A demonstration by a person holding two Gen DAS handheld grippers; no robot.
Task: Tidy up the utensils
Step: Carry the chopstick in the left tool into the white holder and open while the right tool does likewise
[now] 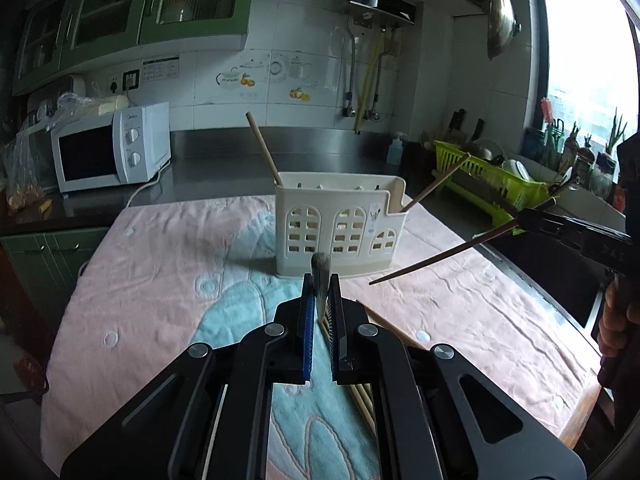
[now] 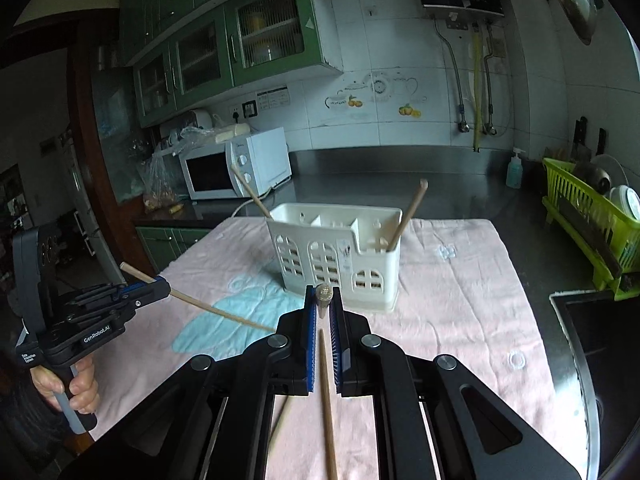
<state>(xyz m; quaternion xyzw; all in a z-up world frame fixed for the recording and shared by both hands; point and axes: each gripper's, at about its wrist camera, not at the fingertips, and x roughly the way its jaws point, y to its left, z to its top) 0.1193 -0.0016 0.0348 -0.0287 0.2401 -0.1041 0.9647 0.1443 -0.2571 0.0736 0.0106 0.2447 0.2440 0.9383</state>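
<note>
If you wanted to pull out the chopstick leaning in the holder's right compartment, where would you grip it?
Probably the chopstick near its free upper end, coming from above and the right: it leans right, clear above the holder rim, its lower part hidden inside.

The side of the left hand-held gripper [image 2: 166, 288] carries the white lettering "GenRobot.AI". A smaller white label lower on its handle is too small to read. Faint embossed characters show on the body of the right hand-held gripper [image 1: 520, 220], not legible. The microwave [image 1: 114, 148] bears a small brand mark above its dials, unreadable.
</note>
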